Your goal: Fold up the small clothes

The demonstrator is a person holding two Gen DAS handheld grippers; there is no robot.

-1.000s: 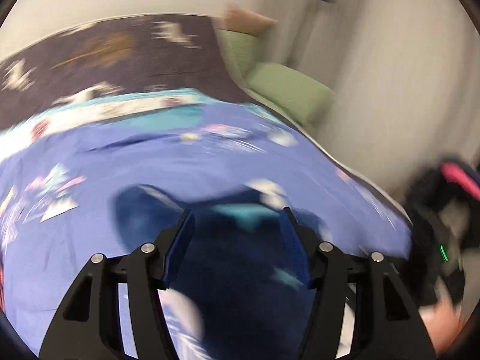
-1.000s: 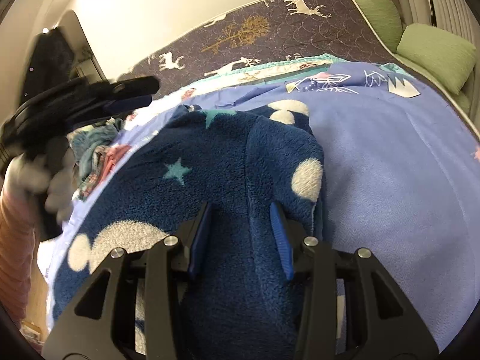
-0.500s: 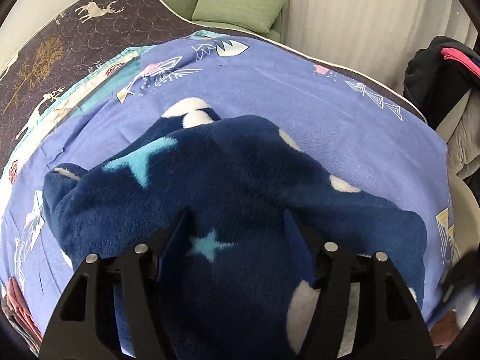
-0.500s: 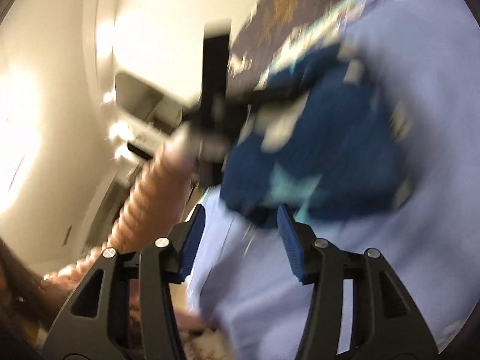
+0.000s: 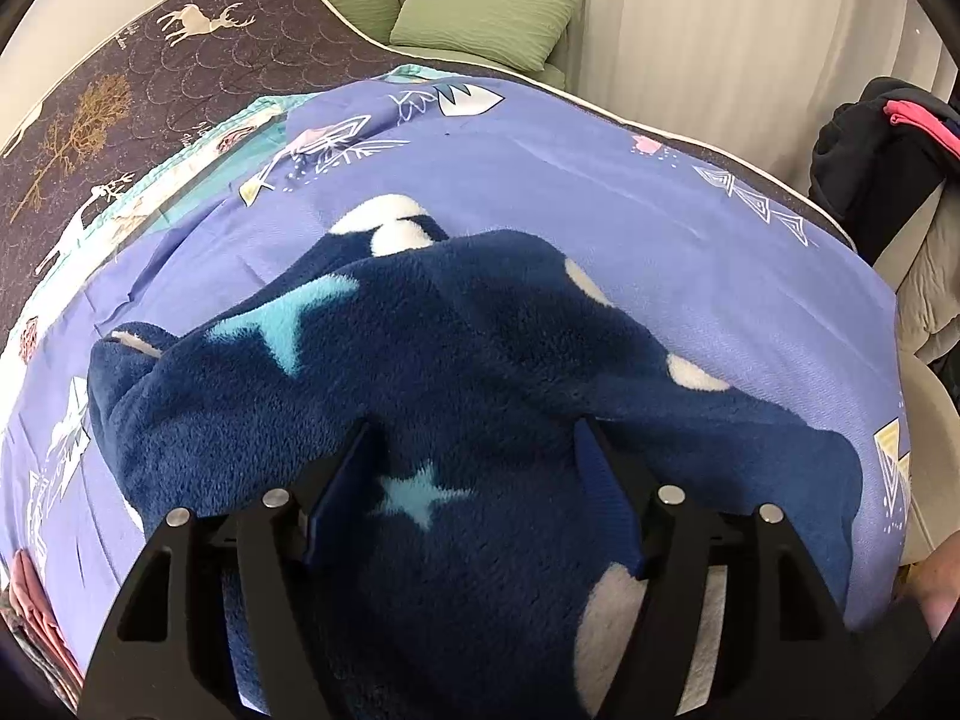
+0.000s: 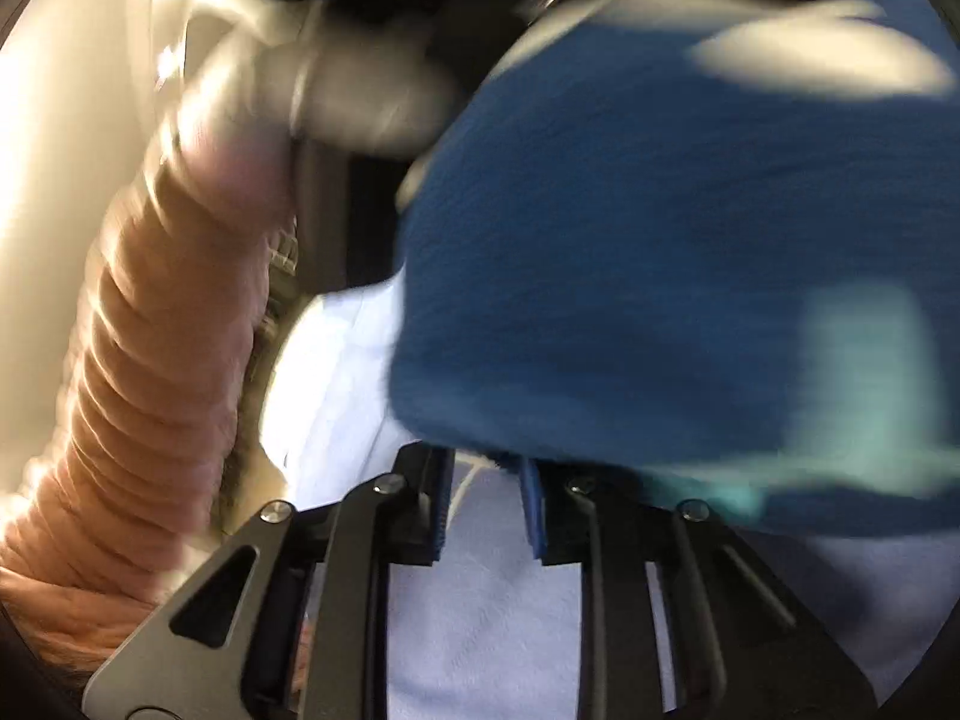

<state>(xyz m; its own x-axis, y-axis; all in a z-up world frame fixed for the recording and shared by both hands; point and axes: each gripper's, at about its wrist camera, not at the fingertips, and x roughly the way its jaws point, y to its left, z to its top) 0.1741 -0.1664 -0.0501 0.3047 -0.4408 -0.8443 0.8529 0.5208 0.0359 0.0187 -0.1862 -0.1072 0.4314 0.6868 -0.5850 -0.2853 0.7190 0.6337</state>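
On the lilac patterned bedsheet (image 5: 630,192) lies the navy fleece garment (image 5: 480,348) with pale stars and white spots, bunched in soft folds near the bed's close edge. The left gripper (image 5: 474,450) presses down into it, jaws spread and just now widening, fleece bulging between them but not pinched. The right gripper (image 6: 485,480), blurred, has been narrowing; its jaws stand slightly apart at the garment's hem, beside a pink ribbed sleeve (image 6: 150,360).

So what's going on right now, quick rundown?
Left gripper open, jaws just widening, over the fleece. Right gripper narrowing at the fleece's edge; grip unclear, picture blurred. Nothing in the way on the sheet.
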